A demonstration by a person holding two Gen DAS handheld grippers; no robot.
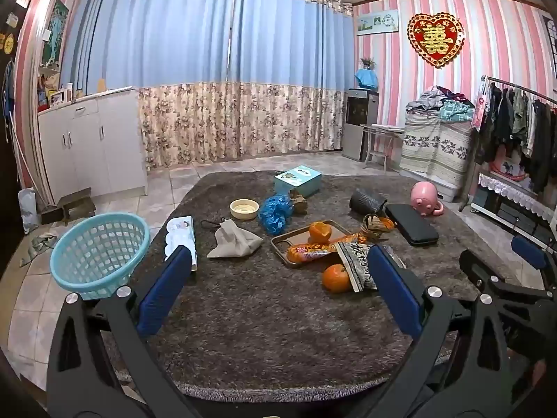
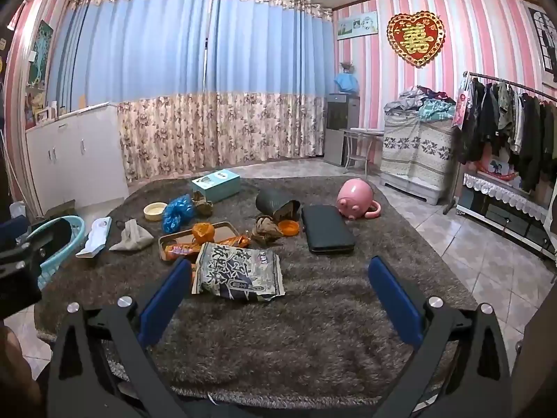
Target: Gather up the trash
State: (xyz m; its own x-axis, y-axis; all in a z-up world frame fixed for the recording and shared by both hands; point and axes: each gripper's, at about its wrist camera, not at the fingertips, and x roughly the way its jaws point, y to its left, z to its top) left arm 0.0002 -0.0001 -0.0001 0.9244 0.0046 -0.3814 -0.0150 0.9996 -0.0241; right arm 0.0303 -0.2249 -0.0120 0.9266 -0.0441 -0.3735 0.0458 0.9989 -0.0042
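A grey shaggy table carries the trash. A printed snack bag lies near its front; it also shows in the left wrist view. An orange wrapper lies across a metal tray with orange peel. A whole orange sits by the bag. A blue crumpled plastic bag and brown scraps lie further back. A light blue basket stands at the table's left edge. My left gripper is open and empty. My right gripper is open, above the bag's near side.
A teal box, cream bowl, grey cloth pouch, white packet, black case, dark overturned cup and pink pig pot are on the table. White cabinets stand left, a clothes rack right.
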